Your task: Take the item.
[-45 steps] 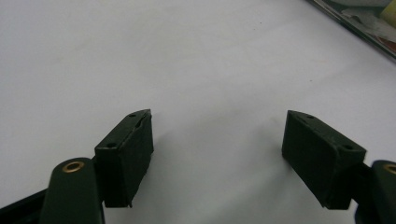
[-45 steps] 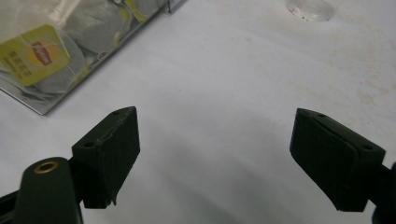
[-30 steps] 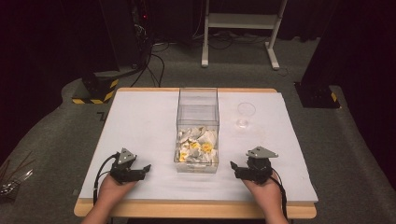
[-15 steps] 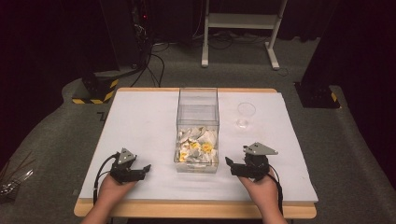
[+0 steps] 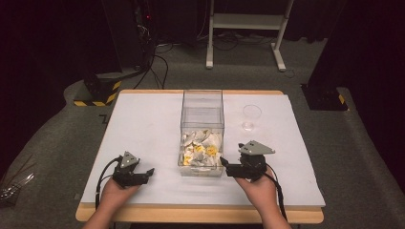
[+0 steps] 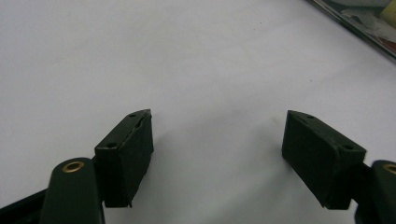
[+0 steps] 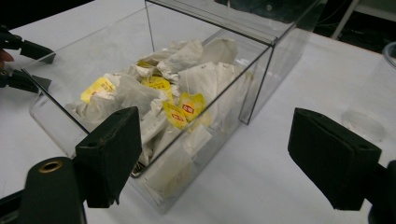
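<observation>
right hand-held gripper (image 5: 223, 165) wide open, holding nothing, aimed at the clear box (image 7: 154, 93) of tea bags (image 7: 187, 79) mid-table. left hand-held gripper (image 5: 149, 172) open too, empty, low over bare table (image 6: 187, 56). likely the approach step; next, reaching over the box rim to pinch one bag.

tea bags (image 5: 200, 151) in clear box (image 5: 202, 102) mid-table, cup (image 5: 251, 117) right of it, tongs flanking its near end

No legible txt; tea bag tags (image 7: 187, 108) show red logos, unreadable.
</observation>
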Tool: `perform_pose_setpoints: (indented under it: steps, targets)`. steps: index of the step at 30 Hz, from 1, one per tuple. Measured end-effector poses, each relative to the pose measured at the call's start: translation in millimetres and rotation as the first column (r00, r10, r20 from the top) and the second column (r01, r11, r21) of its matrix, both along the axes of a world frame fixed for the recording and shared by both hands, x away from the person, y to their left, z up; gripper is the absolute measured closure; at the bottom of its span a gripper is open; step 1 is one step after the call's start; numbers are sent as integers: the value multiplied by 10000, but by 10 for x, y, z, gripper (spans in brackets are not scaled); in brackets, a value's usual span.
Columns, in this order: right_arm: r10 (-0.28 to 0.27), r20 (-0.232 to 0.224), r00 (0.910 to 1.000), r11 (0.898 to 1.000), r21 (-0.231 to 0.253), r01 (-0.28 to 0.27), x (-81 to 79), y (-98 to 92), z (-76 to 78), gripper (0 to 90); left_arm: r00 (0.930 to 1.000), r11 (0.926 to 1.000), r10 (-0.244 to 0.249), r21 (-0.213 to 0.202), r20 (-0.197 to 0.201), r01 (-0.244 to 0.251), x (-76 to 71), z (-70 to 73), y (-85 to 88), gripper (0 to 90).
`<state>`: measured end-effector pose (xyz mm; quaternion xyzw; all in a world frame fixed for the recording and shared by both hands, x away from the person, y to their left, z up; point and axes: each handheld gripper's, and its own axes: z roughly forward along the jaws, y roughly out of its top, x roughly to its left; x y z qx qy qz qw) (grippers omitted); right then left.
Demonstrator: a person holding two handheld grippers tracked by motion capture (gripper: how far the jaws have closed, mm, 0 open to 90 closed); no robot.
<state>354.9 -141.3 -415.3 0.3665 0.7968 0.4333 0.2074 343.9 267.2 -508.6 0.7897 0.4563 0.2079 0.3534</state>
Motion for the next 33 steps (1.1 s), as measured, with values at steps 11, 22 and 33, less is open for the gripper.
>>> perform_pose_setpoints:
  steps: [11, 22, 33]
  targets:
    - [614, 40, 9981, 9980, -177, -613, 64, 280, 56, 181, 10000, 10000, 1, 4, -4, -1, 0, 0, 0, 253]
    - [1099, -171, 9938, 9936, -257, -1104, 157, 543, 79, 190, 10000, 10000, -4, 4, -8, 4, 0, 1, 0, 253]
    - [1359, -431, 9898, 9903, -245, -1370, 206, 704, 20, 207, 10000, 10000, -17, 19, -16, 17, -1, 2, 0, 254]
